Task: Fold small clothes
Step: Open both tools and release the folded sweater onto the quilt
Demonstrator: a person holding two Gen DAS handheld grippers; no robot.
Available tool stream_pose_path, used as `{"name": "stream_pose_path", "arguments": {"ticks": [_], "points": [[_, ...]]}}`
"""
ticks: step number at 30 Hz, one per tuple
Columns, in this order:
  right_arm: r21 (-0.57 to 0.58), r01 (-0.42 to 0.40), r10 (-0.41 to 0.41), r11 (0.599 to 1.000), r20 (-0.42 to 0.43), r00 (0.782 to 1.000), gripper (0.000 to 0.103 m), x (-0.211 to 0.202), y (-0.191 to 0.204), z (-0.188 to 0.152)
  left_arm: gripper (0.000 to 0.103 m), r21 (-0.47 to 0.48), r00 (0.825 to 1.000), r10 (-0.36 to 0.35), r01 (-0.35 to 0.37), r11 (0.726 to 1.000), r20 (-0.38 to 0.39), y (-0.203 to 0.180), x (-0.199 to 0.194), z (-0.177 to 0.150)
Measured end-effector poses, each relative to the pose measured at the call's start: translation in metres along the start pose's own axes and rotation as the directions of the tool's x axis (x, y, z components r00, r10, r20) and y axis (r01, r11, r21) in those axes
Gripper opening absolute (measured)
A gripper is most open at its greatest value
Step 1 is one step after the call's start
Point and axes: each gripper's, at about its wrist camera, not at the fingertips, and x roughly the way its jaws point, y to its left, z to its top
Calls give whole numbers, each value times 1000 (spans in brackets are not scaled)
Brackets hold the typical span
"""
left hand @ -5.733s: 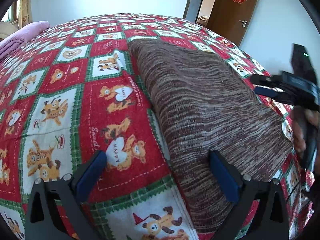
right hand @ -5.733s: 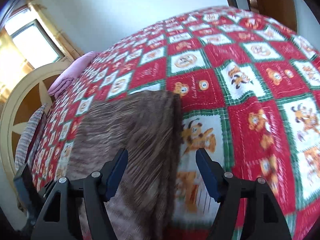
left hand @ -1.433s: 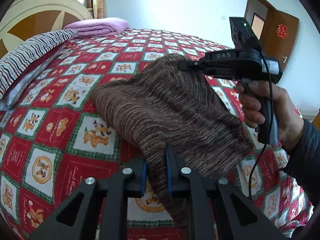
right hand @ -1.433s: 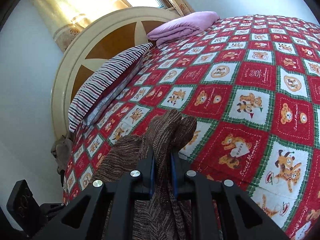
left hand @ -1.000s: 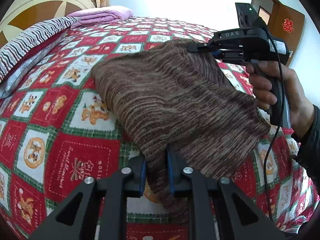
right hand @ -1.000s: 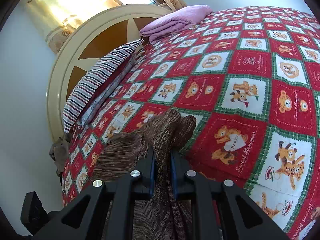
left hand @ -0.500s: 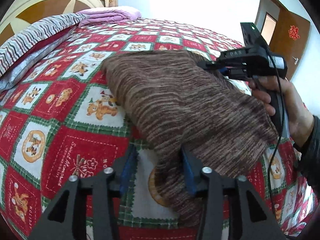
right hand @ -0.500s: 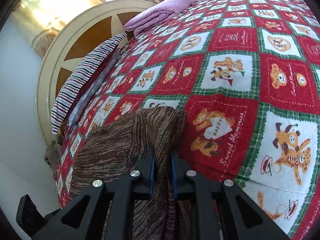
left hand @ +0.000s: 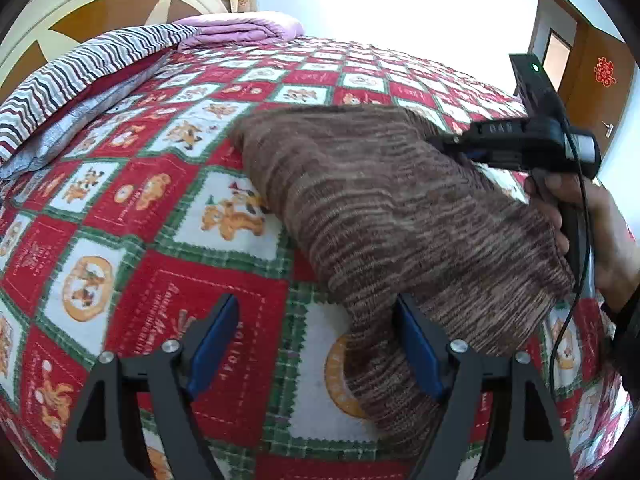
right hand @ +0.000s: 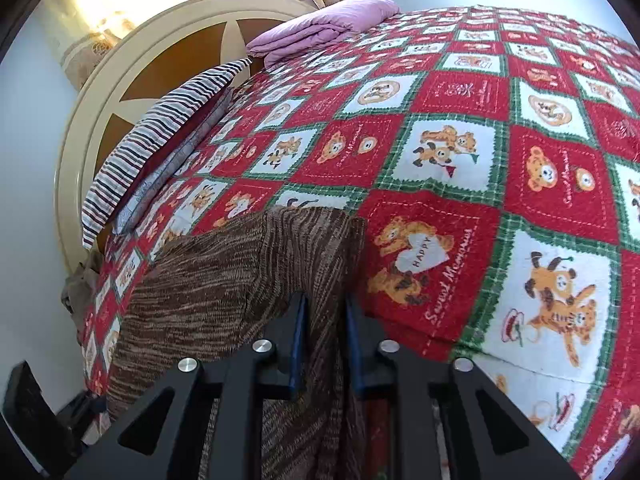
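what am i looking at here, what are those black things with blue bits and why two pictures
Those are hand-held tongs, one in each of a person's hands, each with a camera looking along its blue pads. One picture is from the left tongs, the other from the right tongs. A brown knitted garment lies folded on a bed with a red teddy-bear quilt. The left tongs are opening, the cloth between them but no longer pinched. The right tongs are just starting to open, with the garment's edge between the pads.

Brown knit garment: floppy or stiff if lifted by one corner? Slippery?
Probably floppy: the brown knit garment drapes and creases where the right gripper, jaws opening, has its corner. Likely grippy, not slippery: coarse ribbed knit. Probably light; it sags softly onto the quilt.
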Motion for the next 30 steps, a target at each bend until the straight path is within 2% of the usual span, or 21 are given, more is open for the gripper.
{"name": "stream_pose_path", "arguments": {"ticks": [5, 8, 10, 11, 15, 17, 18, 19, 22, 27, 30], "points": [[-18, 30, -29, 999, 33, 999, 21, -15, 1, -2, 85, -19, 997, 7, -6, 1000, 74, 4, -16, 13], [-42, 57, -53, 998, 83, 995, 21, -38, 9, -3, 87, -5, 990, 65, -65, 998, 128, 6, -18, 26], [-70, 44, -36, 997, 109, 993, 24, -56, 19, -8, 88, -15, 986, 84, -83, 996, 142, 13, -12, 35], [-84, 31, -21, 996, 115, 993, 29, -63, 24, -11, 88, -21, 985, 93, -91, 996, 147, 16, -8, 39], [-186, -6, 21, 983, 78, 997, 32, -82, 50, -44, 89, 8, 978, 144, -147, 989, 152, 20, 16, 45], [-215, -26, 34, 976, 35, 999, 32, -81, 57, -61, 95, 25, 972, 172, -178, 984, 157, 20, 27, 45], [-230, -26, 31, 973, 20, 999, 32, -80, 59, -69, 99, 23, 971, 174, -180, 983, 161, 21, 27, 44], [-242, 8, -6, 970, 6, 1000, 32, -77, 58, -78, 99, 18, 974, 167, -171, 985, 153, 21, 30, 44], [-208, 76, -81, 975, -16, 997, 32, -69, 41, -90, 101, 11, 979, 156, -159, 987, 132, 20, 35, 46], [-149, 46, -48, 988, -11, 999, 31, -70, 21, -94, 103, 57, 978, 178, -184, 981, 109, 9, 44, 45], [-182, 87, -87, 979, 7, 996, 30, -65, 24, -96, 103, 52, 982, 160, -165, 985, 97, 11, 48, 45]]}}
